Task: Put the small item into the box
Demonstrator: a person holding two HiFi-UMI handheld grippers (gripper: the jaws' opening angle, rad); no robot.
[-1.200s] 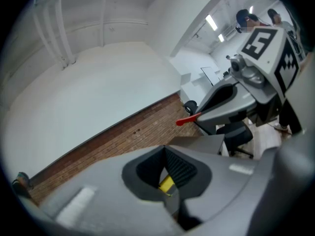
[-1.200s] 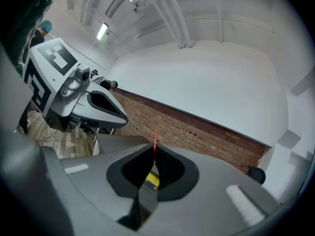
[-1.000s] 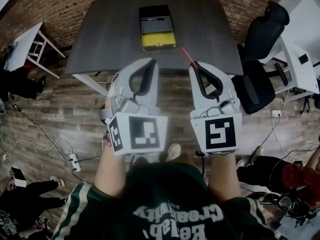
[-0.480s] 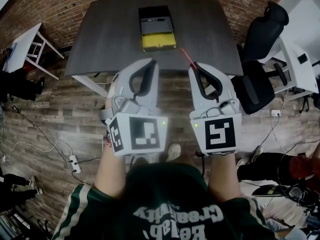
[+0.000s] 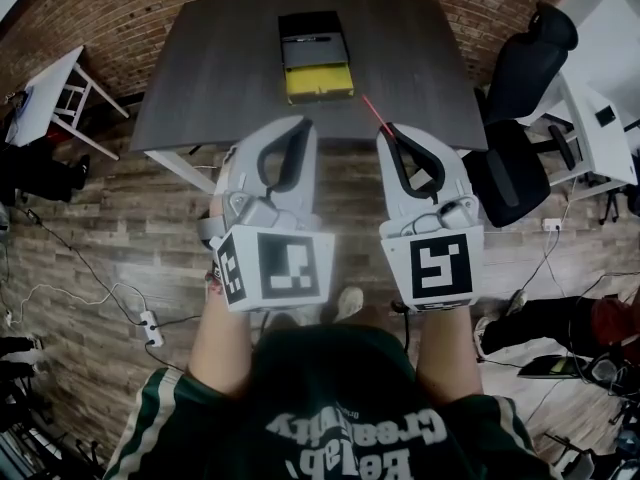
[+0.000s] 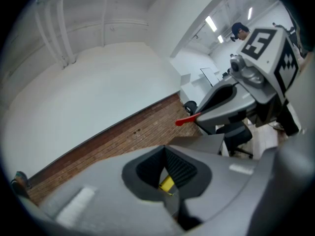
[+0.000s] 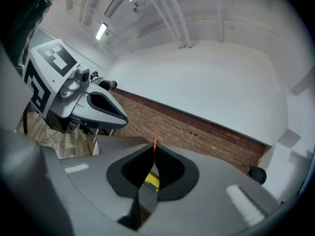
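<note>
table (image 5: 200, 78) ahead, i stand short of it | black-and-yellow box (image 5: 315, 58) mid-table, waiting | left gripper (image 5: 302, 125) jaws together, empty, i judge it spare | right gripper (image 5: 391, 132) pinched tight on thin red stick (image 5: 377, 114), tip aimed boxward for the drop

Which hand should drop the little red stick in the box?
Right. The right gripper pinches the thin red stick, facing the black-and-yellow box; the left gripper is shut and empty.
</note>
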